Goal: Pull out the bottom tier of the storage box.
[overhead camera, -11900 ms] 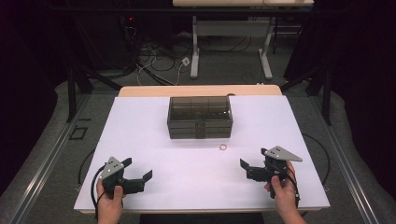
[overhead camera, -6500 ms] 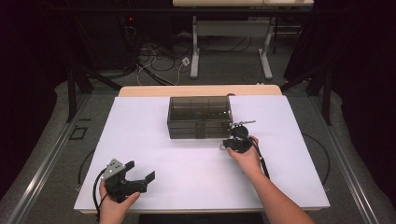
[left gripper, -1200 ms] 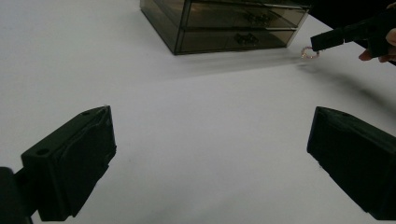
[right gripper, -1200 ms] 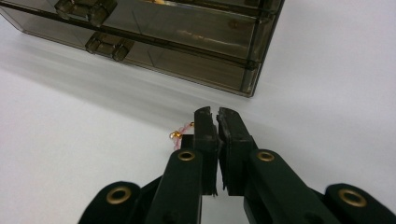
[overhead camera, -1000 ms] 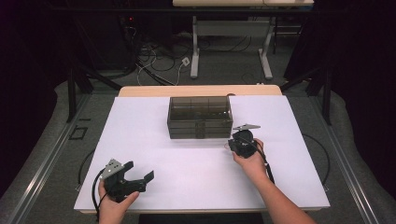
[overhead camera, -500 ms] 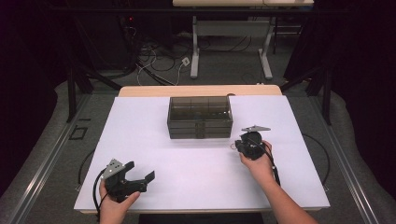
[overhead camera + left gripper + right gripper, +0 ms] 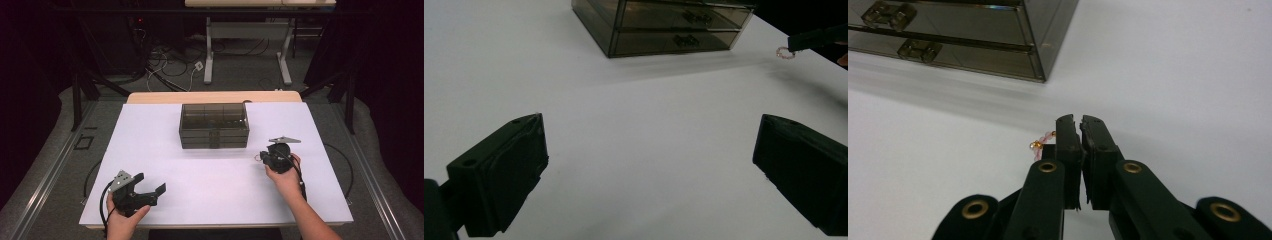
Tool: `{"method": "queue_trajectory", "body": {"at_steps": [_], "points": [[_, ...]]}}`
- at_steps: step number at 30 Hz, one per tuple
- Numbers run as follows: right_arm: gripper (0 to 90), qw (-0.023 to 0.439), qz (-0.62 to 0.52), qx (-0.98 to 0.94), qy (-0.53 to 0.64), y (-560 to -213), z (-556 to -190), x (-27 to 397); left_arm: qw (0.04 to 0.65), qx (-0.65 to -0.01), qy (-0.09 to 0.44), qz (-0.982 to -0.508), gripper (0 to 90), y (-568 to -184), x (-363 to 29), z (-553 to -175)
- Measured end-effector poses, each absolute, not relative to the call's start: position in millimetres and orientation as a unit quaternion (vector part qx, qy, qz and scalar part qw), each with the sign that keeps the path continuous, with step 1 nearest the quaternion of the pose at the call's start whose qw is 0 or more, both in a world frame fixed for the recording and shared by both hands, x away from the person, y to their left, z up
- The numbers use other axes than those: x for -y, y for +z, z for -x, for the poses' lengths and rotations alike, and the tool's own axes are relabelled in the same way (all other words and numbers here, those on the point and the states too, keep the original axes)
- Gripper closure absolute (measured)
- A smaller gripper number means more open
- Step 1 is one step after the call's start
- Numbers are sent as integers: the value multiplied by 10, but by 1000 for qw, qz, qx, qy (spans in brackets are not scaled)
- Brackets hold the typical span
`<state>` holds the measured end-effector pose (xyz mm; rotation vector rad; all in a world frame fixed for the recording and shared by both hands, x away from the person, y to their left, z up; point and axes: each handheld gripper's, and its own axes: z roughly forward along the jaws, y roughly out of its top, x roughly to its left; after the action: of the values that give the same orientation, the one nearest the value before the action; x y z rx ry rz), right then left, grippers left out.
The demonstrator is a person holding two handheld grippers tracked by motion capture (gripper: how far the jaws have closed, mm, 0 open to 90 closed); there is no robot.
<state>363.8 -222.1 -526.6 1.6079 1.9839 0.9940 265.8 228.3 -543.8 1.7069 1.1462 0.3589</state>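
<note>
The right gripper point(image 7: 1079, 125) is clenched on a small pink beaded bracelet point(image 7: 1040, 145), which hangs at its tips, right of the smoky transparent plastic drawer box point(image 7: 214, 125). The left gripper point(image 7: 150, 192), released, hovers well apart.

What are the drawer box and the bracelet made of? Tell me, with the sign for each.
Drawer box: likely smoky clear plastic, glossy; its dividers show through the walls and the edges glint. Bracelet: small pink beads, glass or plastic, with gold-coloured ones, probably metal; it hangs as a loop from the shut right gripper.
</note>
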Motion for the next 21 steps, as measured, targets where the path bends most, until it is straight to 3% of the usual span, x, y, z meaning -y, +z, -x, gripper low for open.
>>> {"method": "queue_trajectory", "body": {"at_steps": [21], "points": [[869, 205, -601, -687, 353, -5372, -3514, 2530, 502, -476, 149, -707, 12, -5441, -2279, -2659]]}}
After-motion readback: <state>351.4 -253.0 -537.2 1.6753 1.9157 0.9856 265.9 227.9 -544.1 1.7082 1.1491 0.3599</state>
